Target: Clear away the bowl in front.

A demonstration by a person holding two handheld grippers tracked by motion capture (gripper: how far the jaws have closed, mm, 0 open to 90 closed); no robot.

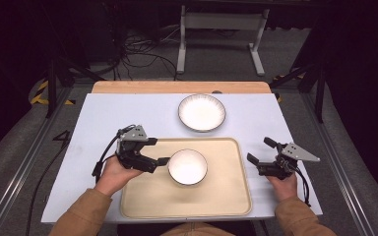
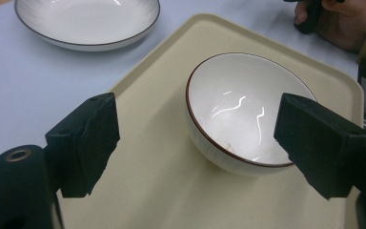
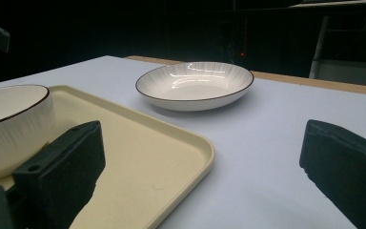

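Note:
A small white bowl (image 1: 187, 166) with a dark rim stands on a beige tray (image 1: 226, 196) at the near middle of the table. My left gripper (image 1: 158, 151) is open just left of the bowl, above the tray. In the left gripper view the bowl (image 2: 248, 114) lies ahead between the open jaws of that gripper (image 2: 198, 129), nearer the right one, untouched. My right gripper (image 1: 259, 150) is open and empty over the table, right of the tray. The right gripper view has the tray's corner (image 3: 190, 148) between the spread jaws of that gripper (image 3: 205, 157), with the bowl (image 3: 9, 124) at far left.
A wide shallow white dish (image 1: 202, 112) sits on the pale table (image 1: 108, 118) just beyond the tray; the dish (image 2: 86, 21) (image 3: 195, 86) is empty. A wooden strip (image 1: 177, 87) edges the table's far side. Behind it stand a metal frame and cables on the floor.

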